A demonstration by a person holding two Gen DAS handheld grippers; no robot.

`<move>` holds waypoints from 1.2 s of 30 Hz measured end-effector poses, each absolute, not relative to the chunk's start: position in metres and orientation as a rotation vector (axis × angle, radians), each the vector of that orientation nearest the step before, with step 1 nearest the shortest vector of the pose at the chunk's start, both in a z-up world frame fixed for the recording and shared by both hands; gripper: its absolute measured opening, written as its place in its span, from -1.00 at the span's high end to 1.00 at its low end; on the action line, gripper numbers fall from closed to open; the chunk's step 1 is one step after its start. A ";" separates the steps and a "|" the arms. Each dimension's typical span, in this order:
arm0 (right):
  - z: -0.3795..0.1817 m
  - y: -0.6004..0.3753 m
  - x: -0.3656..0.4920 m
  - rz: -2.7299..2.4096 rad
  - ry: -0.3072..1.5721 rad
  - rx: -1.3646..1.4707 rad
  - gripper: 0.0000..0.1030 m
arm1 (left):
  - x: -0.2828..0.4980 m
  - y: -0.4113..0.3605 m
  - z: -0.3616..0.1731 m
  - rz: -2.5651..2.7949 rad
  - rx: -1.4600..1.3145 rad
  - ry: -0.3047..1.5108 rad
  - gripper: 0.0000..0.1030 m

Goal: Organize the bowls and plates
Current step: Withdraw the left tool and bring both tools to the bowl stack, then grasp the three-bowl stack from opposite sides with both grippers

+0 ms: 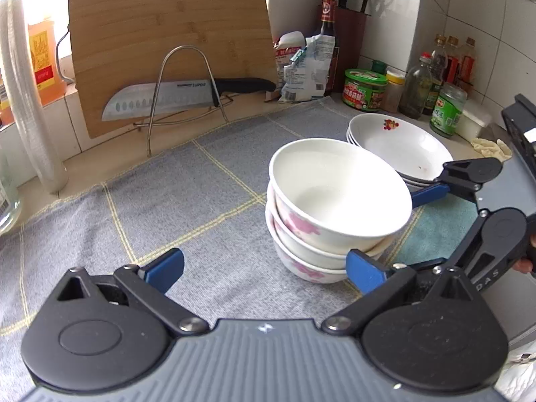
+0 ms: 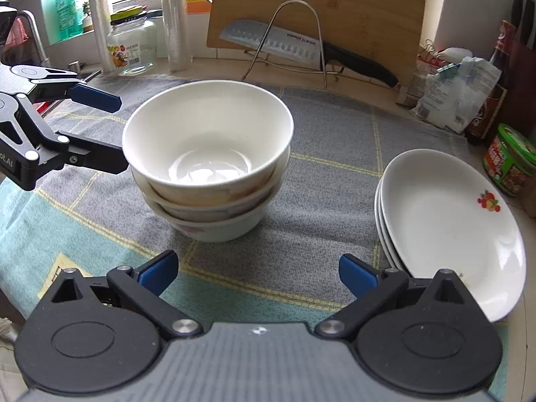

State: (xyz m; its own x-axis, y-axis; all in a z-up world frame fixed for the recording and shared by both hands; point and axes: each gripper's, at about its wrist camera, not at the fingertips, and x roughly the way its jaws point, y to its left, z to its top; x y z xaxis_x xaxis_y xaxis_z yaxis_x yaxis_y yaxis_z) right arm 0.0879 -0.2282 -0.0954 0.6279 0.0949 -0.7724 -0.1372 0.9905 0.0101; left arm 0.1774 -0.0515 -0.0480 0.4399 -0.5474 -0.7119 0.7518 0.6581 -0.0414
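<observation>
Three white bowls with pink flowers sit nested in a stack [image 1: 335, 207] [image 2: 207, 154] on a grey checked cloth [image 1: 167, 194]. A stack of white plates [image 1: 402, 147] [image 2: 449, 227] with a fruit print lies beside them. My left gripper [image 1: 266, 271] [image 2: 107, 130] is open with nothing between its blue pads. One pad is close against the side of the bowl stack. My right gripper [image 2: 258, 273] [image 1: 418, 231] is open and empty, just short of the bowls, with the plates off to its right.
A bamboo cutting board [image 1: 167, 40] leans on the wall behind a wire rack holding a large knife [image 1: 160, 98]. Jars and sauce bottles [image 1: 435, 80] crowd the back right corner by a knife block [image 1: 348, 16]. A glass jar [image 2: 134, 47] stands at the window side.
</observation>
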 end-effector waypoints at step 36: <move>-0.119 -0.225 0.139 0.326 0.963 -0.183 -1.00 | 0.185 -0.064 -0.103 -0.935 0.463 0.799 -0.99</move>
